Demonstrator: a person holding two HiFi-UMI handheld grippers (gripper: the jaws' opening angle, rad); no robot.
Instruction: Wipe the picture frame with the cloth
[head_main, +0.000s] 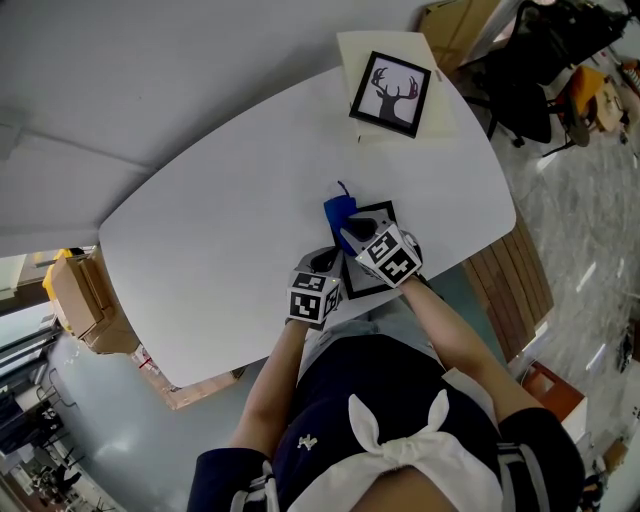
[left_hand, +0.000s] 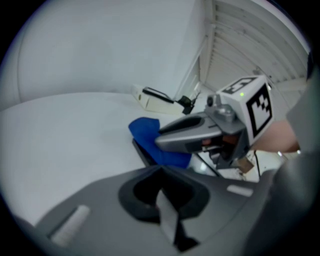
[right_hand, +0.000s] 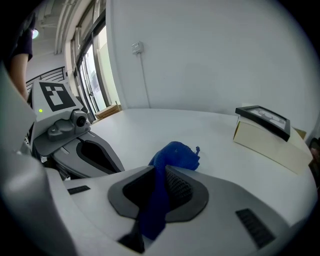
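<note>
A small black picture frame (head_main: 378, 211) lies flat at the near edge of the white table (head_main: 230, 210). A blue cloth (head_main: 339, 211) rests on its far left corner. My right gripper (head_main: 352, 238) is shut on the cloth (right_hand: 175, 155), which bunches out past the jaws onto the frame. My left gripper (head_main: 322, 268) is at the frame's near left corner, its jaws shut on a thin grey edge (left_hand: 167, 215) that looks like the frame's rim. In the left gripper view the frame's black edge (left_hand: 142, 152) and the cloth (left_hand: 150, 132) lie just ahead, under the right gripper (left_hand: 195, 132).
A second black frame (head_main: 390, 92) with a deer picture lies on a cream box (head_main: 437, 117) at the table's far right. Office chairs (head_main: 530, 80) stand beyond it. Slatted wood (head_main: 515, 270) is to the right of the table, and cardboard boxes (head_main: 85, 295) sit on the floor at left.
</note>
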